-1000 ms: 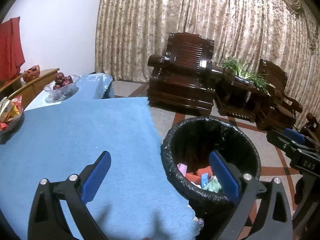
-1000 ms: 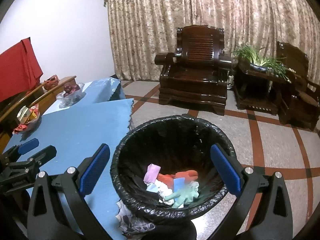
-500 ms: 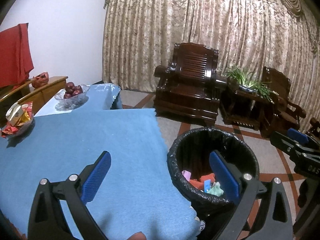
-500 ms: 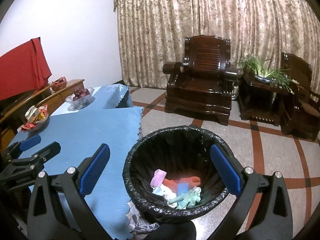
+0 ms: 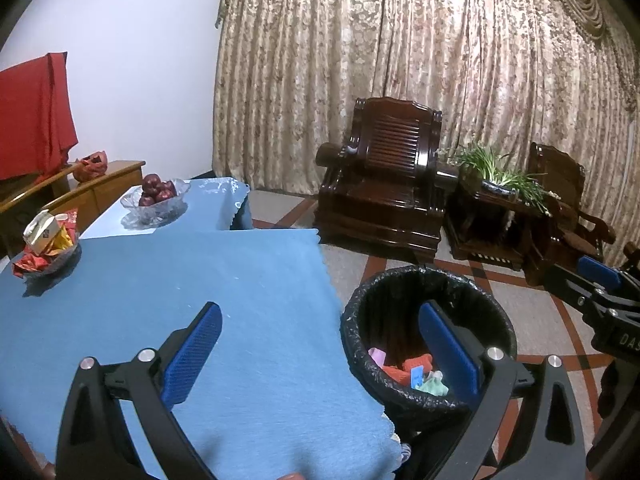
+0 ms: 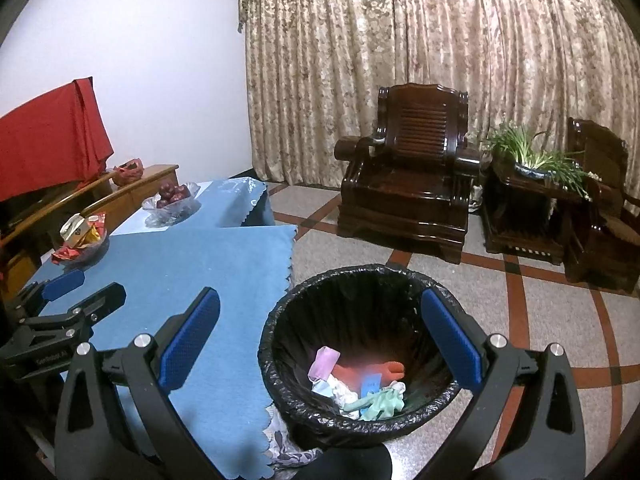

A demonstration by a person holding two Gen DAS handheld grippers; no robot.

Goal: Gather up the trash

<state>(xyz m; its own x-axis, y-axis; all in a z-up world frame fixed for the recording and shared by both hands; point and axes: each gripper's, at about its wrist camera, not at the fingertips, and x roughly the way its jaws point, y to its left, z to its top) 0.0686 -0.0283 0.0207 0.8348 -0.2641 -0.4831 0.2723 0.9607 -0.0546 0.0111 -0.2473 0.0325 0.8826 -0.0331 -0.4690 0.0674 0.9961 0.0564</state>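
Trash (image 6: pixel 352 384) lies in the round black-lined bin (image 6: pixel 360 420) beside the blue-clothed counter (image 5: pixel 200 280); left hand-held gripper (image 5: pixel 320 354) and right hand-held gripper (image 6: pixel 320 340) both hang released, empty.

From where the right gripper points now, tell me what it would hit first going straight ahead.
Probably the black-lined trash bin: the open right gripper frames its mouth. Depth is unclear, so rim or trash inside is uncertain.

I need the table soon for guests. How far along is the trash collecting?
Looks nearly finished. Done: crumpled scraps lie inside the black-lined bin, and the near blue tablecloth shows no loose litter. In hand: nothing; the left gripper and right gripper are both open and empty. Left: probably nothing, though I cannot tell whether the wrappers in the far dish count as trash.
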